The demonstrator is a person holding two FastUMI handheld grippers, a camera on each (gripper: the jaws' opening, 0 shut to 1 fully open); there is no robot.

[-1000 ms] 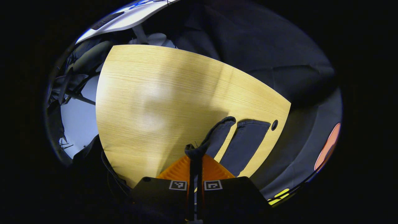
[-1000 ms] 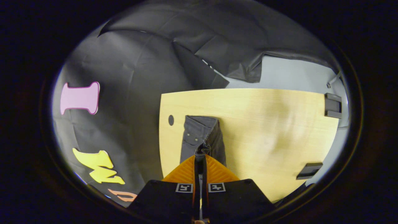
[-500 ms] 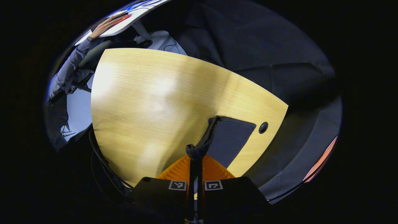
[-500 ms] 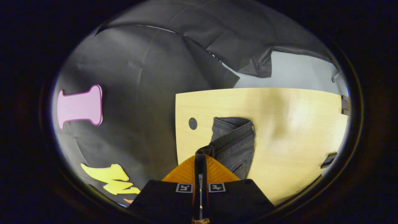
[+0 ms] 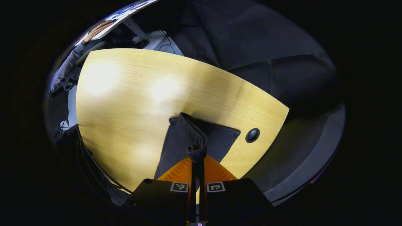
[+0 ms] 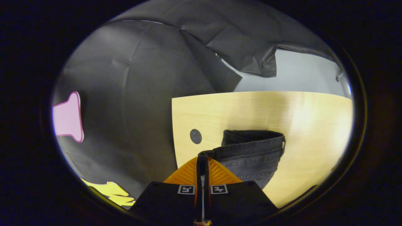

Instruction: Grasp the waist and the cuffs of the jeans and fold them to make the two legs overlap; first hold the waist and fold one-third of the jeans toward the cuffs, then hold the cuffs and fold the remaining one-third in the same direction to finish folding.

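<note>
Our left tool (image 5: 197, 157) pinches a cuff of the jeans (image 5: 185, 138), and our right tool (image 6: 202, 158) pinches the waistband of the jeans (image 6: 251, 155); both are squeezed tight on the cloth. The jeans lie doubled over on the wooden surface (image 5: 125, 94), near its edge and a round hole (image 5: 252, 135). Lots of bare surface stretches beyond.

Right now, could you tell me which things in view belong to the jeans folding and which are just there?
In the job: jeans, left claw, right claw.
Just there: table, its round hole, a person's sleeve.
</note>
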